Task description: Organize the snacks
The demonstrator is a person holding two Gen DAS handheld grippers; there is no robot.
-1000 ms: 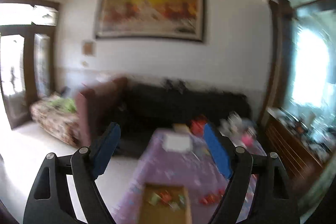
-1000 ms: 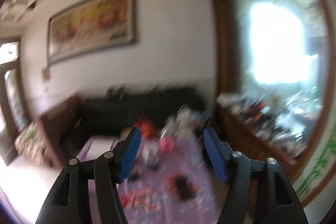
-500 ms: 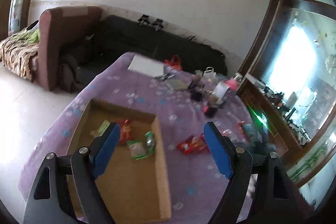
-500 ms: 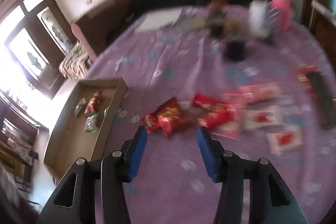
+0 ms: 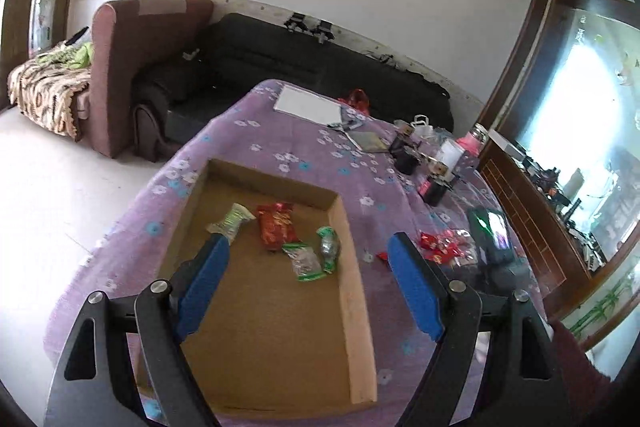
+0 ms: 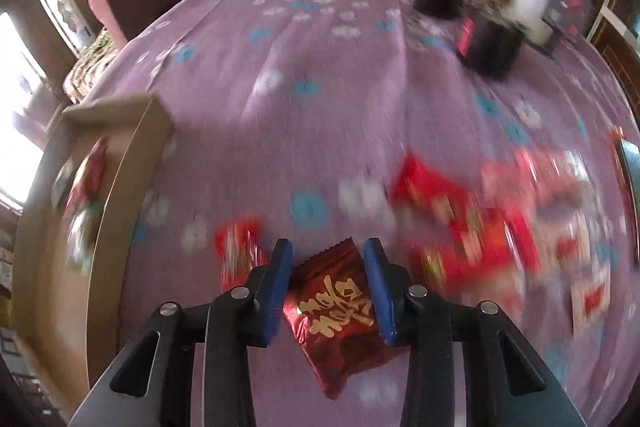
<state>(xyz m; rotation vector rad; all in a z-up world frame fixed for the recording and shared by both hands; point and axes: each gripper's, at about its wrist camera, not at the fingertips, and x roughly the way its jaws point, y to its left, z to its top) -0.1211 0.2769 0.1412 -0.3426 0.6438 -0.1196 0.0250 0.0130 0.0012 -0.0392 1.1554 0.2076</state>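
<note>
A purple flowered tablecloth covered the table, and on its near left part lay a shallow cardboard tray already holding a few packets: a red one and some green ones. To the right of the tray, loose red snacks were scattered on the cloth, blurred in the right wrist view, so their number was hard to judge.

The left gripper hung wide and empty above the tray. The right gripper sat low over the cloth with its jaws narrowed around a dark red packet; both blue pads seemed to touch its sides, though the grip may not have been firm yet.

To do the step well, it looked wise to pinch the packet squarely, lift it clear of its neighbours, then carry it left over the tray wall and release it on bare cardboard.
</note>
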